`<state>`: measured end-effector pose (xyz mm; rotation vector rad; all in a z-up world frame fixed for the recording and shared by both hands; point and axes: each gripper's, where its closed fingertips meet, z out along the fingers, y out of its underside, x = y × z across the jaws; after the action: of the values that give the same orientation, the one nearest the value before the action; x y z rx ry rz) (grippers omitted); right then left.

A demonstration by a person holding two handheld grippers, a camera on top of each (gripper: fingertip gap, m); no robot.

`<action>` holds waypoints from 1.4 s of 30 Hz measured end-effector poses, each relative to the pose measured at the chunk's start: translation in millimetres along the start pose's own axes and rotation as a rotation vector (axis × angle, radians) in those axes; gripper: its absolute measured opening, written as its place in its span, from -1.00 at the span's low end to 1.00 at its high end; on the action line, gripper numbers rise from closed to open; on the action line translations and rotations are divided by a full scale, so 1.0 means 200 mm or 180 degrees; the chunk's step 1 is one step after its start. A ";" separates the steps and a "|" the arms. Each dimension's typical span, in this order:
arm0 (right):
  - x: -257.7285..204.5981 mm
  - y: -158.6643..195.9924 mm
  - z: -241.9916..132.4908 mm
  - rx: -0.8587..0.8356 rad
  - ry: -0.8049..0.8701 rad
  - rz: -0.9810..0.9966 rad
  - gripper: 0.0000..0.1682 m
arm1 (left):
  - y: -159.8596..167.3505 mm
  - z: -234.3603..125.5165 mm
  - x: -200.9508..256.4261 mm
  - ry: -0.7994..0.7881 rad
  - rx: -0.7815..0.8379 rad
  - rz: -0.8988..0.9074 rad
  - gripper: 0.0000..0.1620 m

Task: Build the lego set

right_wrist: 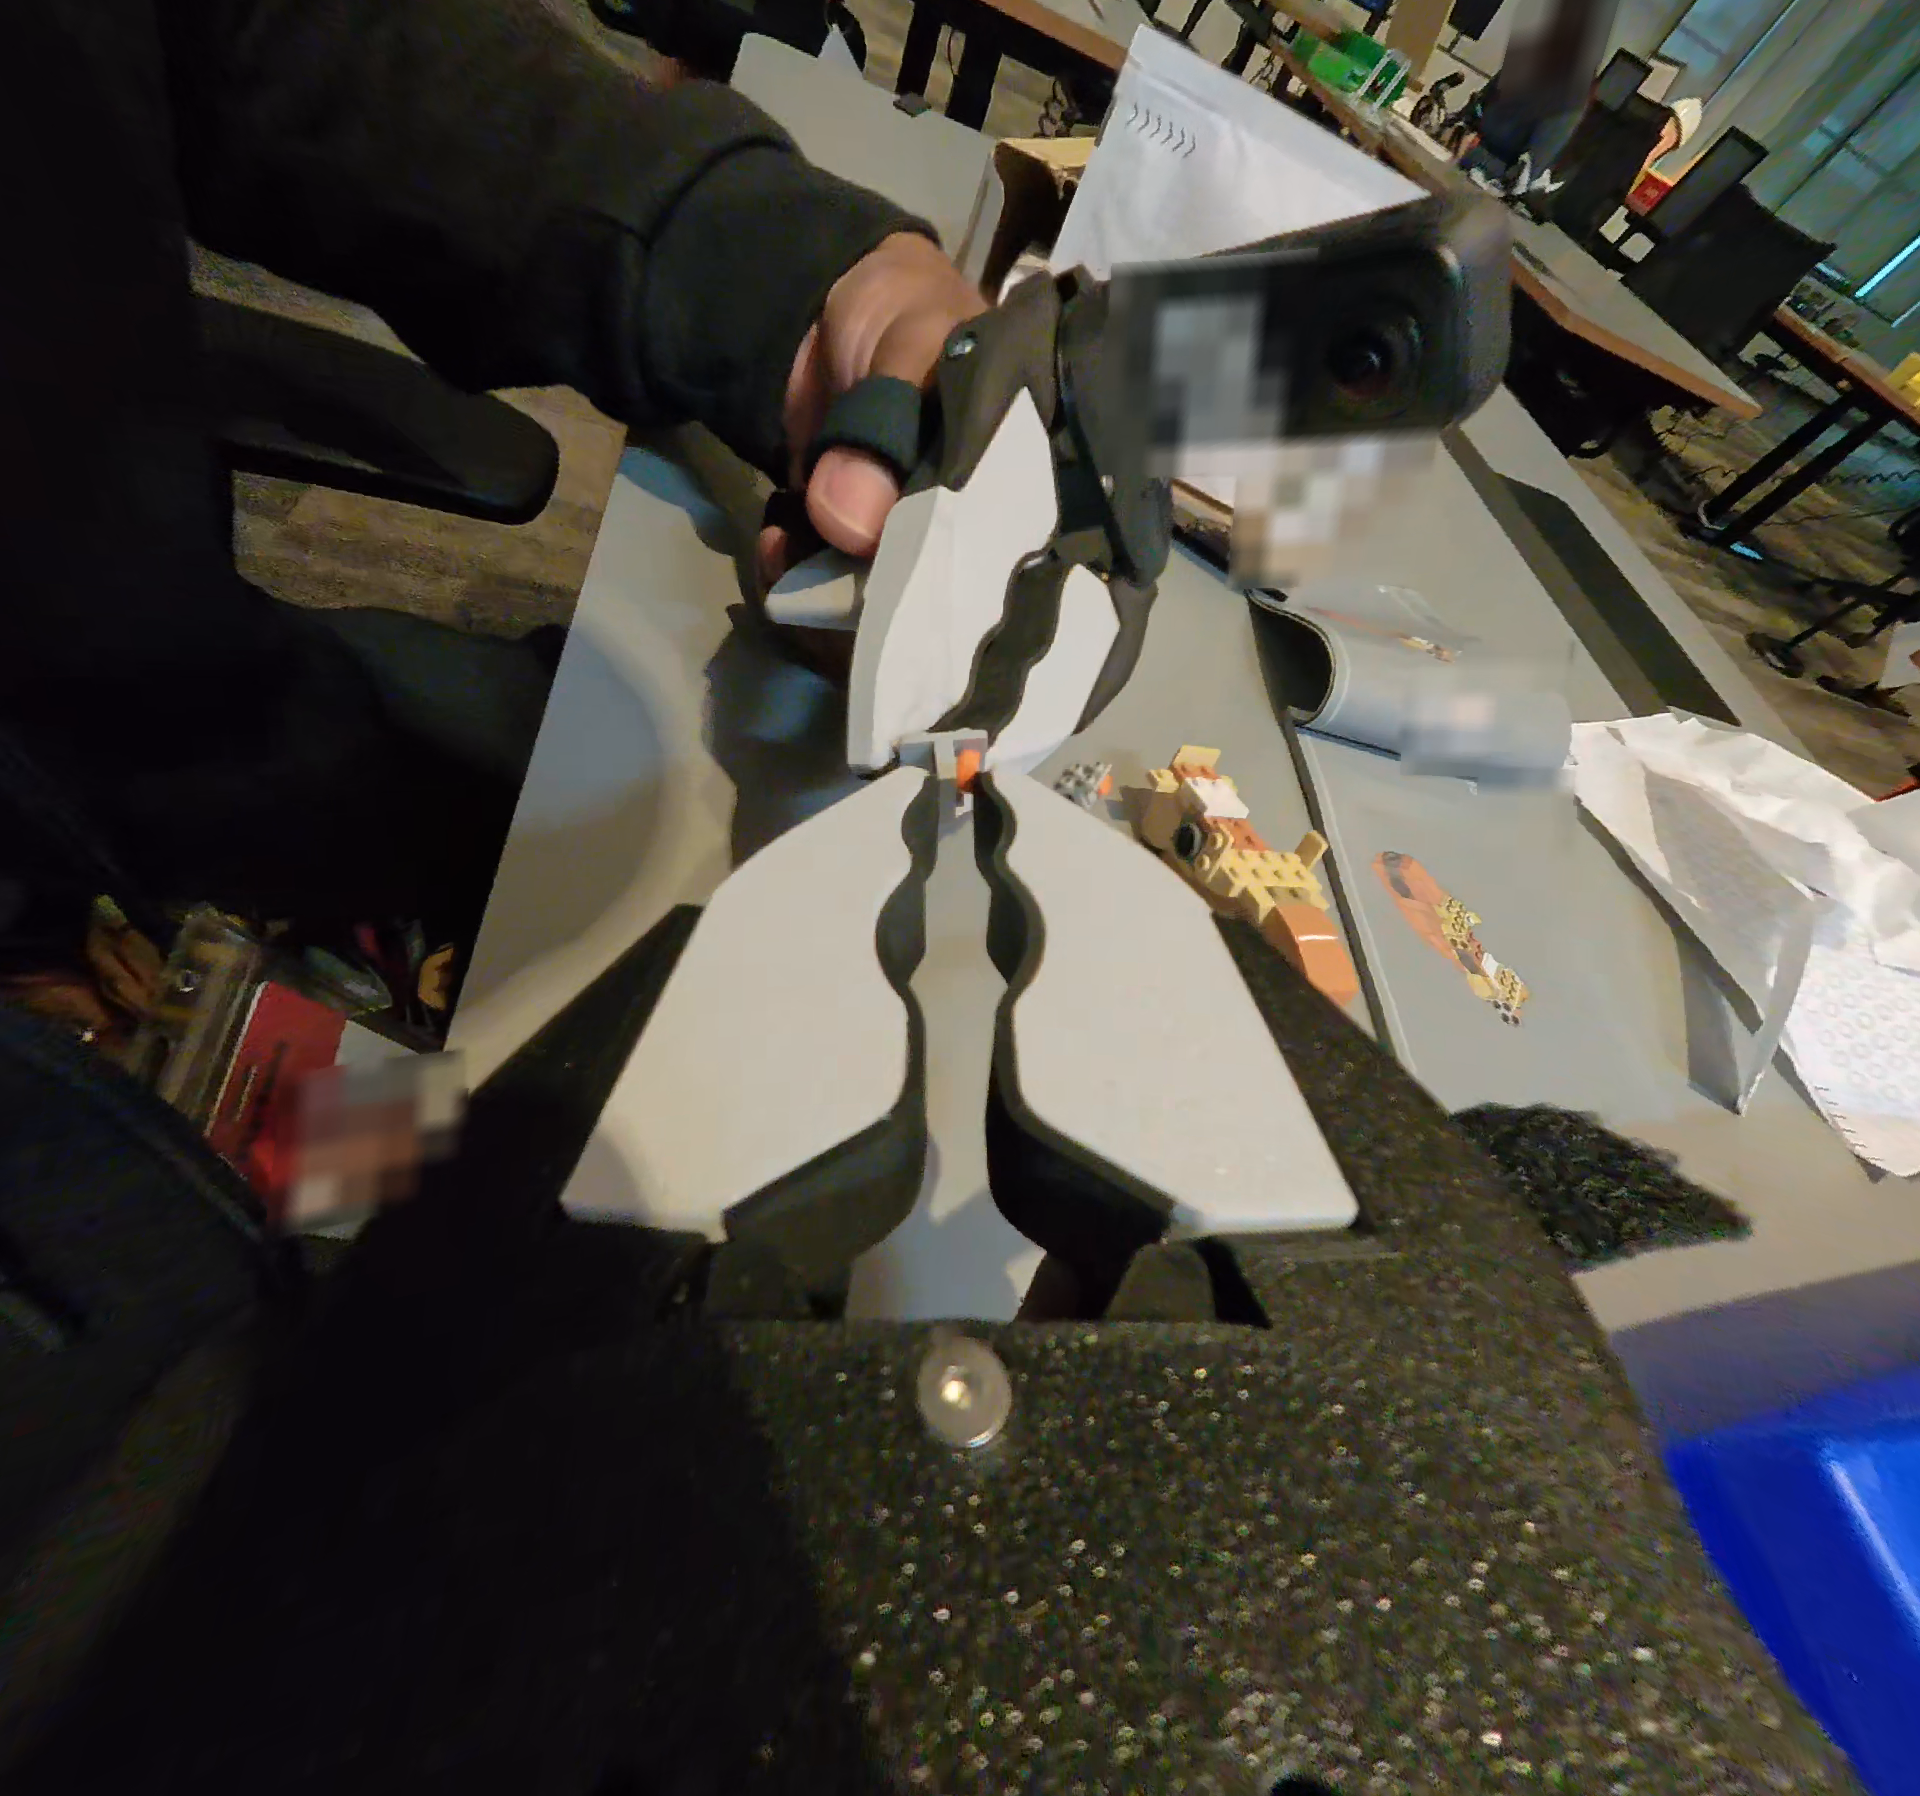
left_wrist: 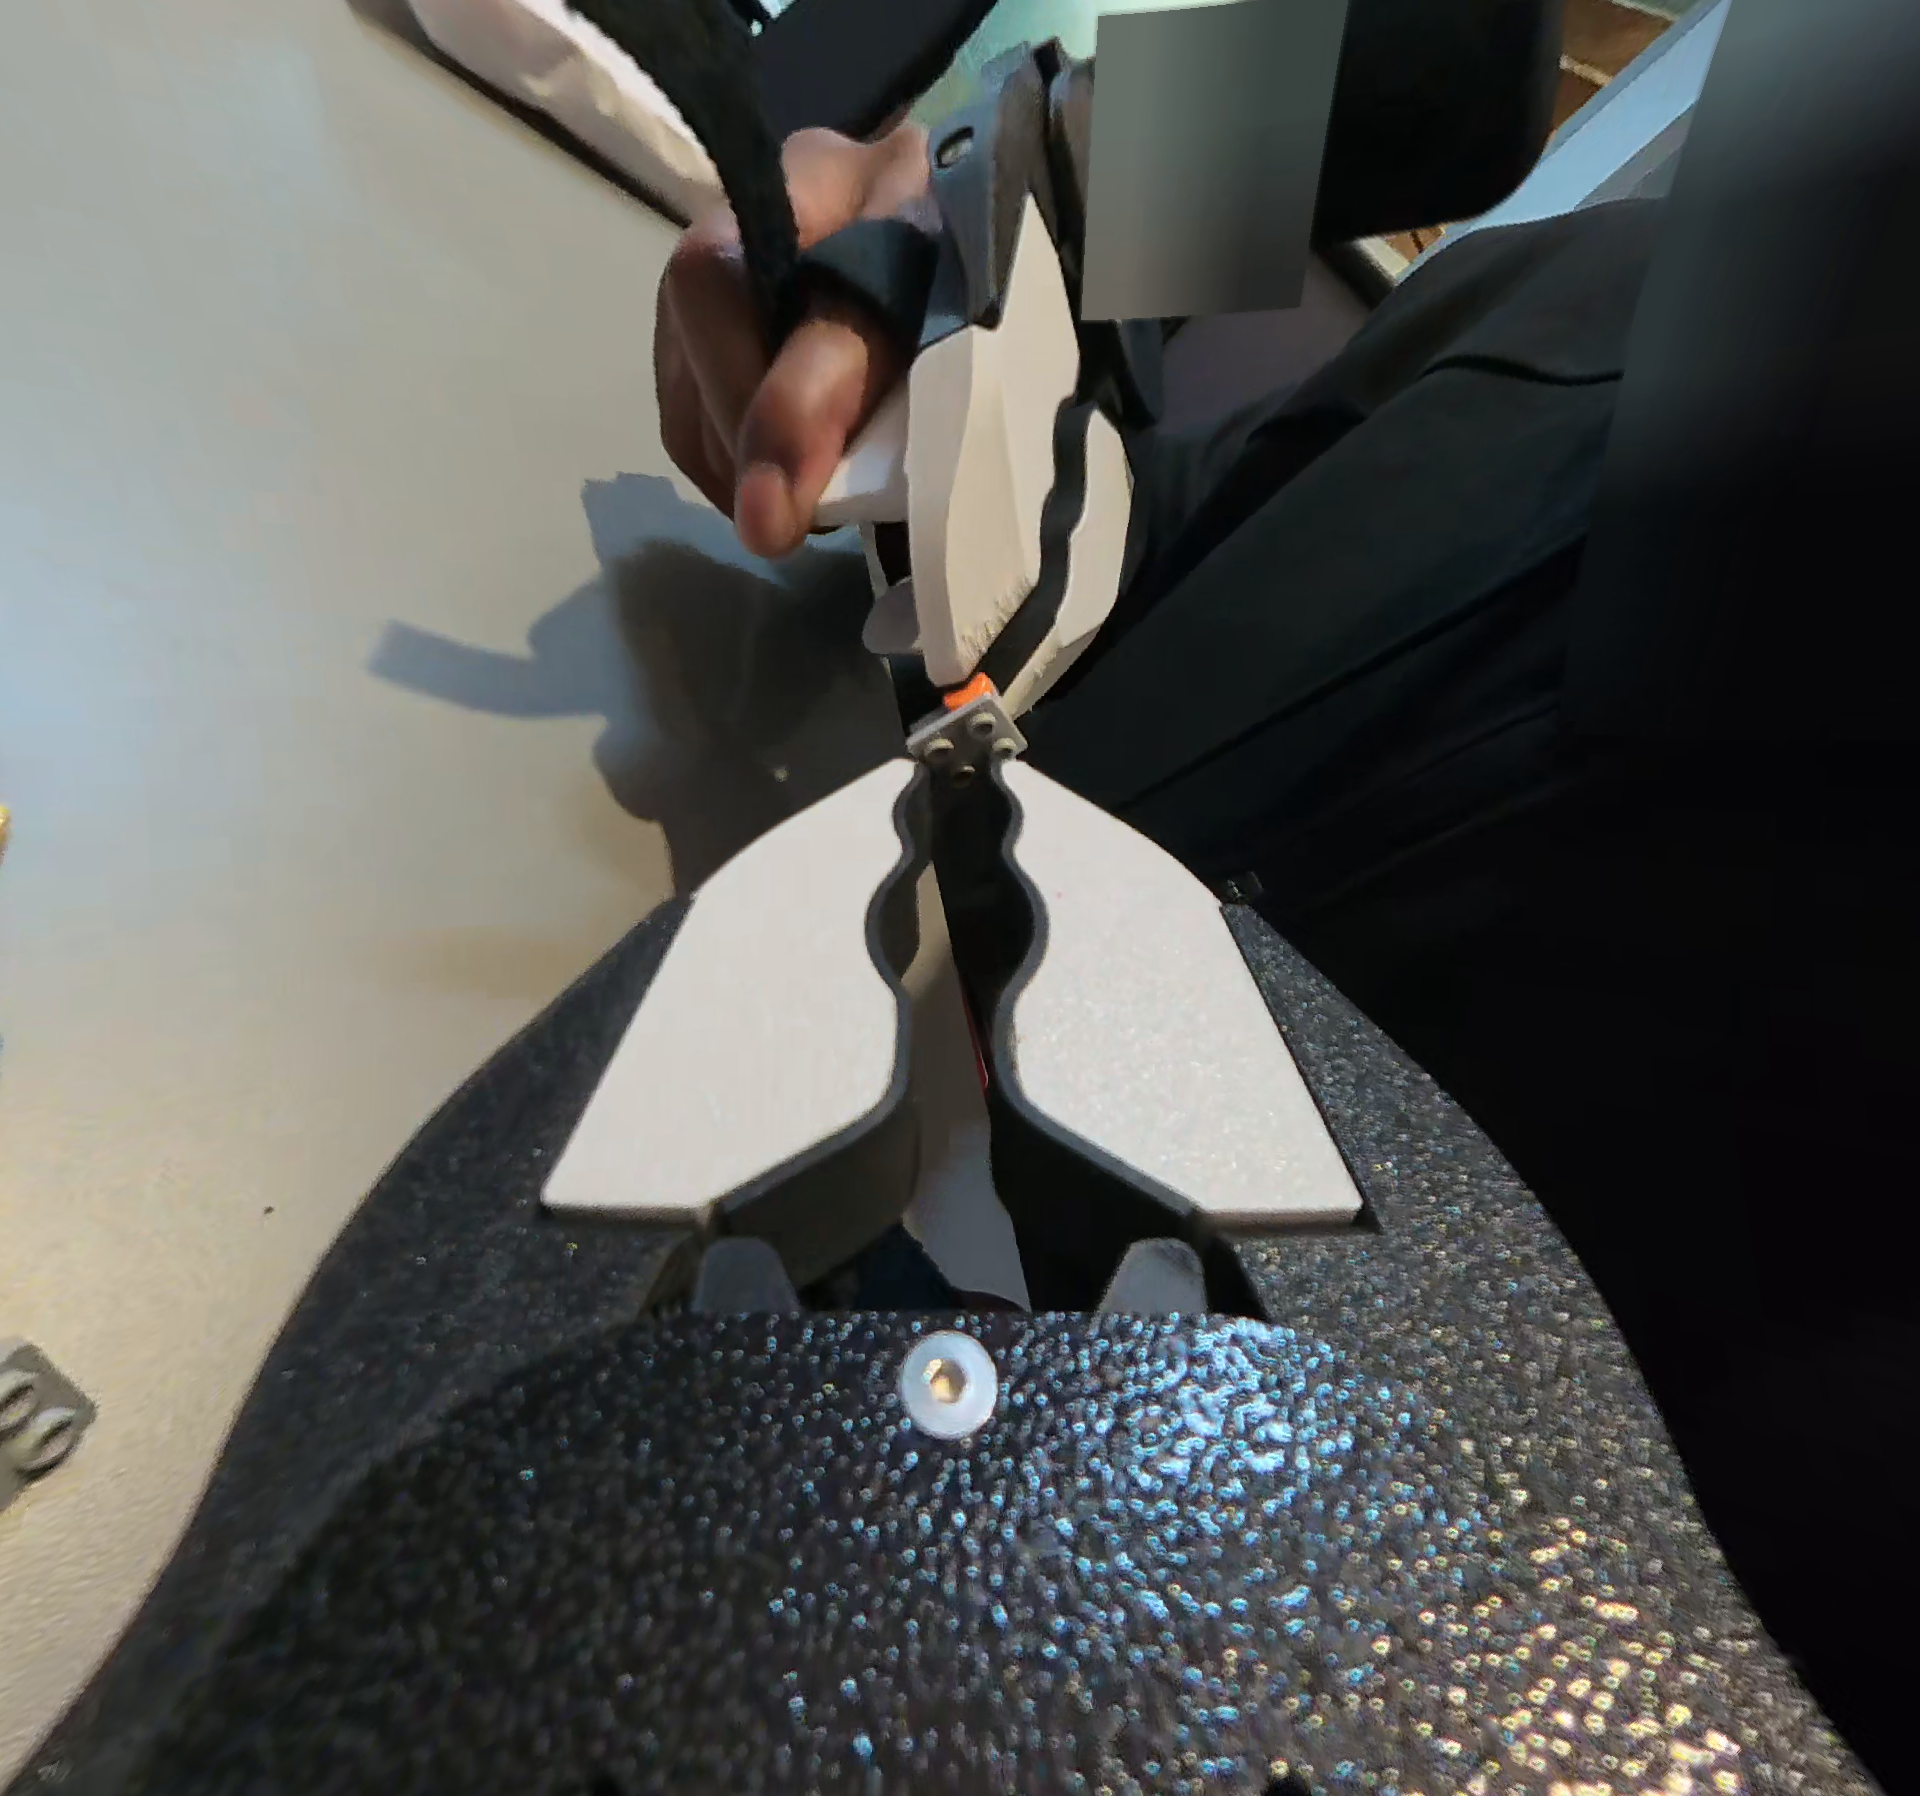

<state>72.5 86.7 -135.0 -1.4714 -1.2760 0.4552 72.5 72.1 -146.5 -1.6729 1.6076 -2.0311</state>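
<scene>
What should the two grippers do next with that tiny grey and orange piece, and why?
Probably press together gently. The left hand-held gripper pinches the grey plate, and the right hand-held gripper pinches the orange piece right against it, tip to tip above the table. They look nearly joined, so a small squeeze should seat them.

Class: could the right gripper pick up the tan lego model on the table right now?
Probably not yet. The right gripper is shut on an orange piece that meets the left gripper's grey plate. The tan model itself lies uncovered nearby on the table.
</scene>
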 end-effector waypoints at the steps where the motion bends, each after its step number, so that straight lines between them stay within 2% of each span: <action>1: 0.00 0.00 0.00 0.0004 0.0030 -0.0021 -0.92 | 0.00 0.00 0.00 0.0001 -0.0024 -0.0007 -0.89; 8: 0.04 0.02 -0.01 0.0000 0.0379 -0.0192 -0.92 | -0.03 -0.01 -0.03 -0.0109 0.0068 -0.0013 -0.89; 11: 0.07 0.03 -0.01 -0.0079 0.0654 -0.0433 -0.92 | -0.04 -0.03 -0.03 -0.0143 0.0192 -0.0051 -0.79; 15: 0.11 0.04 -0.03 -0.0215 0.1138 -0.1026 -0.93 | -0.11 -0.08 -0.03 -0.0295 0.0646 -0.0231 -0.70; 22: 0.15 -0.04 -0.07 -0.0200 0.1634 -0.1706 -0.93 | -0.19 -0.09 -0.06 -0.0429 0.1272 -0.0815 -0.71; 27: 0.15 -0.07 -0.10 -0.0203 0.1844 -0.2241 -0.93 | -0.25 -0.07 -0.02 -0.0178 0.1625 -0.1221 -0.71; 34: 0.14 -0.09 -0.11 -0.0241 0.1889 -0.2965 -0.93 | -0.28 -0.06 0.01 -0.0011 0.1749 -0.1430 -0.73; 42: 0.13 -0.09 -0.10 -0.0248 0.1928 -0.3438 -0.93 | -0.28 -0.04 0.00 -0.0015 0.1702 -0.1547 -0.74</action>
<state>89.2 97.2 -104.2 -0.6910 -1.3628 -0.7062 95.7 102.0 -104.8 -1.9472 0.5800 -2.3603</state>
